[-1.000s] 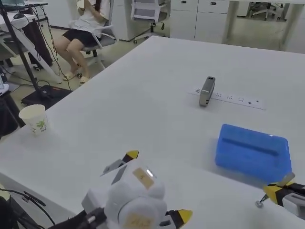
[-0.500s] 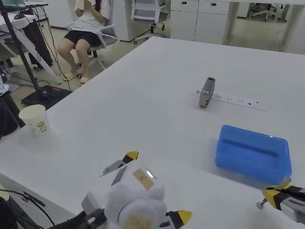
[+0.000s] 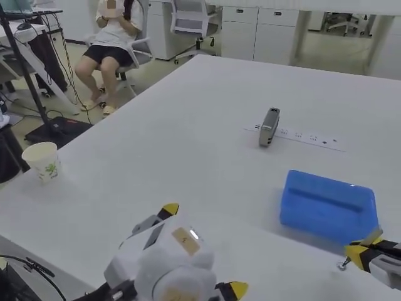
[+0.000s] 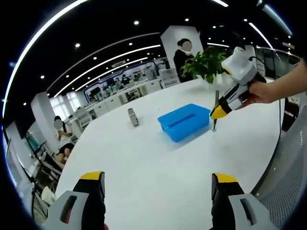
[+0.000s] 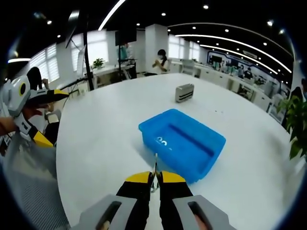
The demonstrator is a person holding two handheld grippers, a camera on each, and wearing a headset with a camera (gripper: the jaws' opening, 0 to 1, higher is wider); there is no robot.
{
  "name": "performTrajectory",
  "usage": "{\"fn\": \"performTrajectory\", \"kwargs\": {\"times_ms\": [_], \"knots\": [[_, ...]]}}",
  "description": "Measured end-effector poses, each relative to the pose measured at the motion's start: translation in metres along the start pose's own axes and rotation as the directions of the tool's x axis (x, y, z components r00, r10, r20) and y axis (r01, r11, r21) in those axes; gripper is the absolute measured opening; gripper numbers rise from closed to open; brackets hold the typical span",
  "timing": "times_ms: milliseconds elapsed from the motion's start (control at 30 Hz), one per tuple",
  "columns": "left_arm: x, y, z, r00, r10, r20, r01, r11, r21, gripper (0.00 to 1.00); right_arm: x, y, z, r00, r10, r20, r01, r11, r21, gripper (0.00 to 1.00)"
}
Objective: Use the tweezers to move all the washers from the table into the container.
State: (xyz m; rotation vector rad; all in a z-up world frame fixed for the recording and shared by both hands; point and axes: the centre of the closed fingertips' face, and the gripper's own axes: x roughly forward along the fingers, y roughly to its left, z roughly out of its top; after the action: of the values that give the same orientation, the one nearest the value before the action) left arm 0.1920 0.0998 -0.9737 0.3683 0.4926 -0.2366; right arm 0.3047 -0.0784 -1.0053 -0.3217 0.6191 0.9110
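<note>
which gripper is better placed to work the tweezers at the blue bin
Right: the right gripper is shut on the tweezers, tips down beside the bin; the left gripper is open and farther off.

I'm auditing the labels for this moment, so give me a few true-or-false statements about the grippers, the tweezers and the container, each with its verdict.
1. The right gripper is shut on the tweezers. True.
2. The left gripper grips the blue container. False: its jaws stand wide open with nothing between them.
3. The paper cup stands inside the container. False: it stands on the table, far from the container, near the table's edge.
4. The tweezers point down at the table beside the container. True.
</note>
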Motion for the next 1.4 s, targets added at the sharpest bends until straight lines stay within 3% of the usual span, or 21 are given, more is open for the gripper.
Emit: {"fn": "performTrajectory", "kwargs": {"times_ms": [233, 433, 633, 733, 900, 1133, 1400], "knots": [[0.000, 0.003, 0.002, 0.9999, -0.001, 0.012, 0.001, 1.000, -0.028, 0.94, -0.003, -0.008, 0.019, 0.9989, -0.021, 0.041, 0.022, 1.000, -0.005, 0.02], [-0.002, 0.003, 0.004, 0.9994, -0.025, 0.023, 0.026, 0.995, -0.092, 0.94, -0.002, -0.019, 0.043, 0.9951, -0.049, 0.085, 0.050, 0.999, -0.008, 0.02], [-0.002, -0.003, 0.009, 0.9980, -0.055, 0.030, 0.058, 0.995, -0.084, 0.92, 0.002, -0.040, 0.062, 0.9882, -0.093, 0.122, 0.094, 0.996, -0.001, 0.02], [-0.004, -0.001, 0.013, 0.9981, -0.052, 0.034, 0.055, 0.993, -0.104, 0.82, 0.007, -0.052, 0.062, 0.9860, -0.112, 0.123, 0.111, 0.994, 0.019, 0.02], [-0.007, -0.002, 0.025, 0.9972, -0.049, 0.057, 0.055, 0.993, -0.108, 0.85, 0.017, -0.063, 0.054, 0.9873, -0.124, 0.099, 0.121, 0.992, 0.044, 0.02], [-0.012, -0.009, 0.039, 0.9960, -0.058, 0.067, 0.066, 0.990, -0.122, 0.85, 0.032, -0.072, 0.031, 0.9927, -0.117, 0.028, 0.116, 0.993, 0.038, 0.02], [-0.025, -0.008, 0.073, 0.9896, -0.069, 0.126, 0.088, 0.985, -0.146, 0.80, 0.049, -0.080, 0.016, 0.9948, -0.099, -0.024, 0.100, 0.994, 0.048, 0.03]]}}
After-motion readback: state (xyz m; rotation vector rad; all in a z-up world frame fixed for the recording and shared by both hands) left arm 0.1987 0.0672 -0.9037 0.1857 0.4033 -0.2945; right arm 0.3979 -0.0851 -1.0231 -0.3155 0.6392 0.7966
